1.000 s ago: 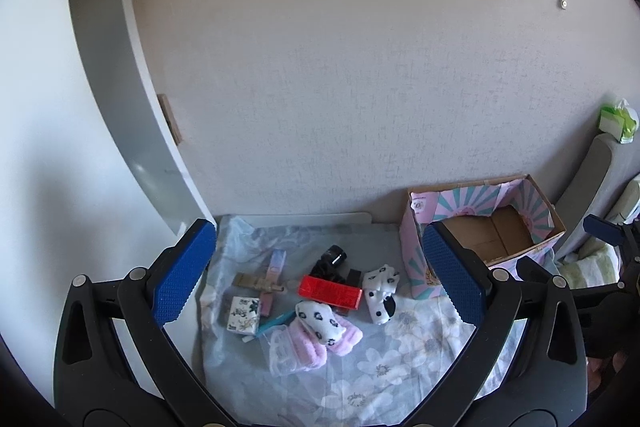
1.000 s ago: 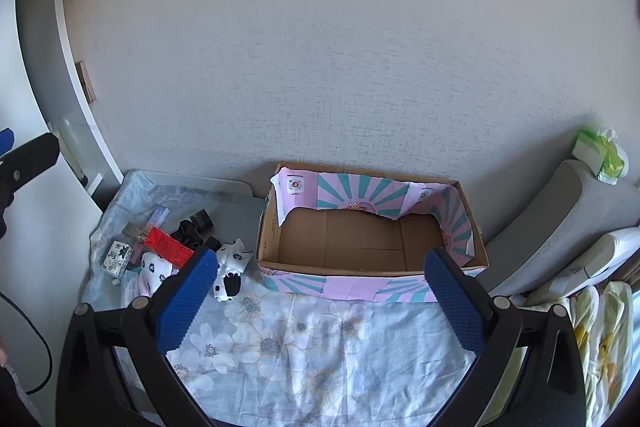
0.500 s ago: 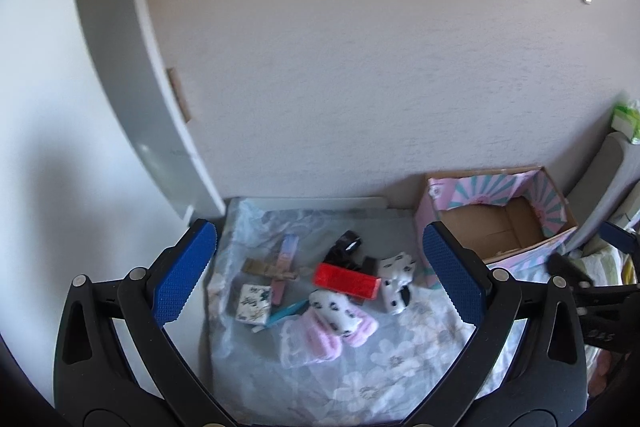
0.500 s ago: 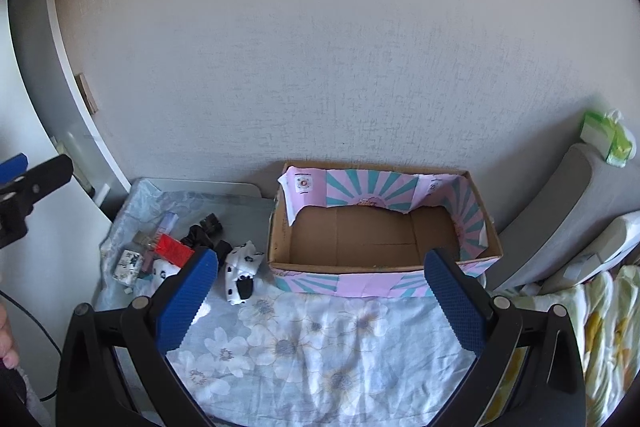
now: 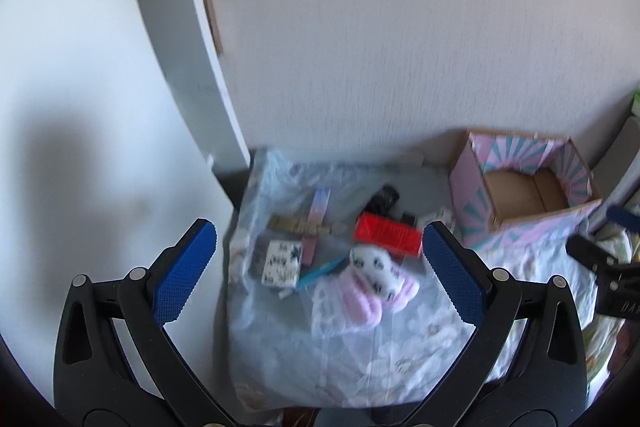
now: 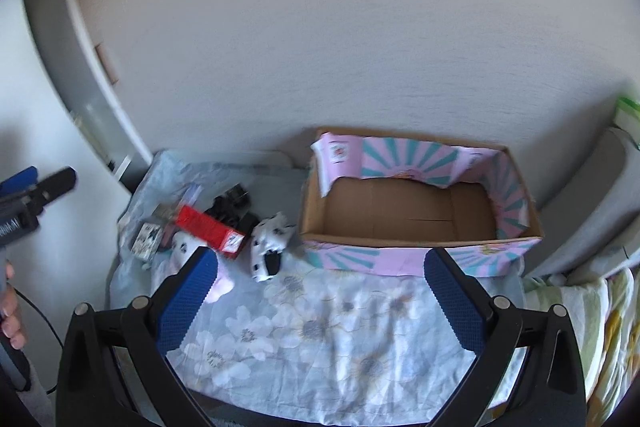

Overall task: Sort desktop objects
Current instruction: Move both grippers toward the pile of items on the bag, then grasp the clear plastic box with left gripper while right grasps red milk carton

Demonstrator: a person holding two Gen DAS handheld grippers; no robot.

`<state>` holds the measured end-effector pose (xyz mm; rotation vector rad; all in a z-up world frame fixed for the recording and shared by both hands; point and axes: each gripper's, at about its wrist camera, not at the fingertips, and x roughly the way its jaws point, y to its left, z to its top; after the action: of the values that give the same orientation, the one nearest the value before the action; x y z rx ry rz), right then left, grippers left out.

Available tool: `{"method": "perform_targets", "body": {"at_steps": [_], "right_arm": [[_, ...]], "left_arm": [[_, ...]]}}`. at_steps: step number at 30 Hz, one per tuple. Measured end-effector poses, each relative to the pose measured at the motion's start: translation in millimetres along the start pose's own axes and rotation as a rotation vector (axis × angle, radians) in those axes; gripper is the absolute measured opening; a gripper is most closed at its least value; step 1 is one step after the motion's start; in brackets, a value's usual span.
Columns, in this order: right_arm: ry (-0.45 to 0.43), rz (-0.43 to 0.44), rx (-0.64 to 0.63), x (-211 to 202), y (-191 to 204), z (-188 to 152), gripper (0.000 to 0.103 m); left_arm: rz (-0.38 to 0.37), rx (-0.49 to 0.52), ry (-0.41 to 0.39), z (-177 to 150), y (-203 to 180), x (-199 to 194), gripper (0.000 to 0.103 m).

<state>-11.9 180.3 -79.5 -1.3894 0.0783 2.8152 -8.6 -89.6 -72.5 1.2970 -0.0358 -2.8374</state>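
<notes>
Left gripper (image 5: 320, 259) spread wide, empty, the clutter framed between its fingers mid-frame: red box (image 5: 387, 234), socks (image 5: 374, 277). Right gripper (image 6: 320, 301) spread too, cardboard box (image 6: 412, 203) above it, centre-right.

Little could be read. In the left wrist view, the body of the right gripper (image 5: 616, 291) at the frame's right edge bore pale letters that seemed to begin "DA", the rest cut off. In the right wrist view, the left gripper (image 6: 24, 203) at the left edge carried white lettering, too blurred to make out. The red box (image 6: 210, 227) showed a white end label with small marks, not legible. The patterned cardboard box (image 6: 416, 257) bore printed emblems, unreadable.
</notes>
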Motion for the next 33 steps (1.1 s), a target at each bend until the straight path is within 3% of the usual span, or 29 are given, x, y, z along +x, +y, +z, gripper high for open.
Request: {"method": "perform_targets", "body": {"at_steps": [4,8,12,17,22,28,33], "right_arm": [[0.027,0.05,-0.11,15.1,21.8,1.7,0.103],[-0.02,0.076,-0.362,24.9,43.6,12.2,0.103],[0.012,0.143,-0.479,50.0,55.8,21.5,0.103],[0.047,0.198,-0.564,90.3,72.0,22.1,0.093],[0.127,0.242,-0.648,137.7,88.7,19.9,0.07],[0.173,0.238,-0.74,160.0,92.3,19.4,0.067],[0.253,0.363,-0.68,170.2,88.7,22.9,0.067]], "left_arm": [[-0.059,0.018,0.022,-38.6,5.1,15.9,0.103],[-0.103,0.054,0.03,-72.8,5.7,36.4,0.103],[-0.071,0.013,0.148,-95.9,15.2,74.4,0.101],[-0.12,-0.133,0.194,-110.0,29.9,106.2,0.101],[-0.124,-0.211,0.227,-113.9,37.2,133.2,0.1],[-0.14,-0.219,0.258,-117.7,37.8,152.3,0.099],[-0.209,-0.281,0.291,-122.2,43.0,163.9,0.096]]}}
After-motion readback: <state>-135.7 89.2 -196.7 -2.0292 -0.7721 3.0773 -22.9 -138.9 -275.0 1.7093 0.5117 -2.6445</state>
